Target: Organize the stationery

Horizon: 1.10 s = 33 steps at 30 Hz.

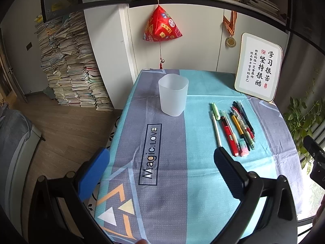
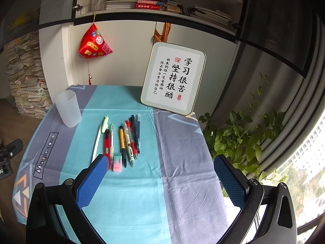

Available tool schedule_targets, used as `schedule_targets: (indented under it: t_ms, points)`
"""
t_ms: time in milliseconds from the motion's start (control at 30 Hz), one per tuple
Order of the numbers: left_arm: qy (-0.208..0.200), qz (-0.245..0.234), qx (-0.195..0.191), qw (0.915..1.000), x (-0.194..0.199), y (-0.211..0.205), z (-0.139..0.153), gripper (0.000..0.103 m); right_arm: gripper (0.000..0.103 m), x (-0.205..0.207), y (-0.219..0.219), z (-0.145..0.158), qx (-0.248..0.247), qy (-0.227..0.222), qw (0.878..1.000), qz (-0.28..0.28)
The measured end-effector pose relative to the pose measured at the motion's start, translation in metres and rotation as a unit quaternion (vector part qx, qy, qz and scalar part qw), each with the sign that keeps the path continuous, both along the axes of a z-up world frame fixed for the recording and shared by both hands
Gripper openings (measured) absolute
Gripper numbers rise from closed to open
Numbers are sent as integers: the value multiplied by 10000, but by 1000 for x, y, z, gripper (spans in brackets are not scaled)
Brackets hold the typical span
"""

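A frosted plastic cup (image 1: 173, 96) (image 2: 68, 108) stands upright and empty on the blue and grey tablecloth (image 1: 162, 162) (image 2: 142, 183). To its right lie several pens (image 1: 236, 127) (image 2: 124, 140) side by side, with a pink and green eraser (image 1: 244, 148) (image 2: 117, 163) at their near end. My left gripper (image 1: 161, 158) hovers open over the near part of the table, nothing between its fingers. My right gripper (image 2: 160, 163) is open too, its left fingertip just short of the eraser and pens. Nothing is held.
A framed calligraphy board (image 1: 259, 67) (image 2: 174, 78) leans at the table's back right. A red pyramid ornament (image 1: 162, 25) (image 2: 94, 44) hangs from the shelf. Stacks of books (image 1: 71, 67) stand on the floor left; a leafy plant (image 2: 239, 138) grows at the right edge.
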<state>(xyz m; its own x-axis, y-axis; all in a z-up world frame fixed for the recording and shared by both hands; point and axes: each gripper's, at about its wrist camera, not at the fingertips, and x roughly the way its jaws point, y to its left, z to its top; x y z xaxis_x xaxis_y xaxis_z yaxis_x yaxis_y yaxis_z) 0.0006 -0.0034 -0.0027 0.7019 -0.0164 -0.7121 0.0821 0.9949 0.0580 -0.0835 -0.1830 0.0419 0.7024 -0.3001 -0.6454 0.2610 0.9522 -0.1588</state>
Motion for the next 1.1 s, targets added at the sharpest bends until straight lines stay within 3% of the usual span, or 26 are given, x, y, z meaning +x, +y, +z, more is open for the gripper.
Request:
schedule_targets:
  t_ms: [1100]
  points:
    - [35, -21, -43, 10000, 0, 1, -2, 102, 103, -1, 2, 3, -140, -70, 9999, 18]
